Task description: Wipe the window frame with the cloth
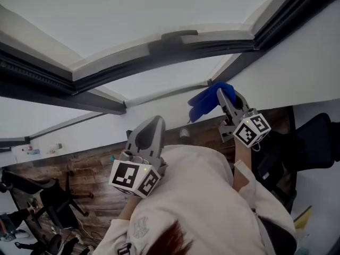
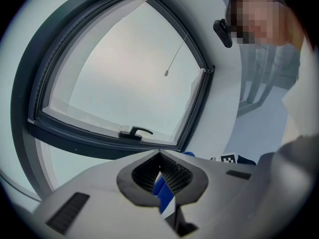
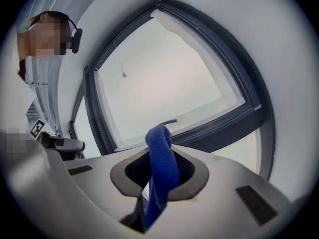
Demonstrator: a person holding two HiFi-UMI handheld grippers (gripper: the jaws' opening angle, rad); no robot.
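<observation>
Right claw (image 1: 224, 95) clamped on blue cloth (image 3: 162, 168); left claw (image 2: 160, 154) closed, empty.

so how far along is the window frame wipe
Done: the cloth is picked up, clamped in the jaws of the right gripper. In hand: that gripper is held up just below the dark window frame, with the cloth close to the white surround; contact can't be confirmed. Left: the wiping itself, since no wiped stretch shows. The left gripper is up too, jaws together on nothing.

Pale daylight through the window glass (image 1: 133, 15), dim and hazy indoors, gripper views fisheye-bent with dark corners
</observation>
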